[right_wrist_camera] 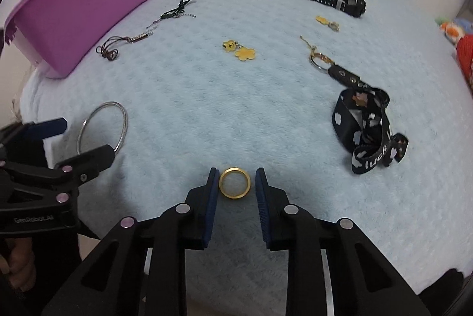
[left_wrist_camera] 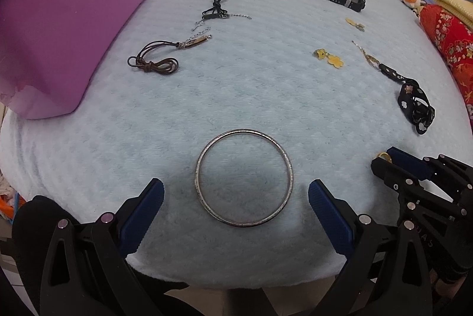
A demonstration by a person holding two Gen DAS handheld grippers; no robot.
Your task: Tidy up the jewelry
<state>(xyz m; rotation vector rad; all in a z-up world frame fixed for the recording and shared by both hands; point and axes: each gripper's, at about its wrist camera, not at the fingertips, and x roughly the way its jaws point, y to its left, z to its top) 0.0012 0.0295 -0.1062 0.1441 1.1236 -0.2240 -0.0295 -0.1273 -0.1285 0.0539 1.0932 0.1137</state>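
Left wrist view: your left gripper (left_wrist_camera: 236, 192) has its fingers spread wide on either side of the silver bangle (left_wrist_camera: 244, 177), which lies flat on the blue blanket (left_wrist_camera: 251, 85), touching neither pad. The purple bin (left_wrist_camera: 65, 20) stands at the far left. Your right gripper (left_wrist_camera: 393, 165) shows at the right edge, beside a gold ring (left_wrist_camera: 383, 155).

Right wrist view: your right gripper (right_wrist_camera: 235, 183) has its jaws drawn in close around the ring (right_wrist_camera: 234, 182); the left pad is just at its edge, the right pad stands slightly apart, nothing pinched. The ring lies flat on the blanket (right_wrist_camera: 236, 109). The bangle (right_wrist_camera: 103, 128) lies left, the bin (right_wrist_camera: 79, 14) beyond.
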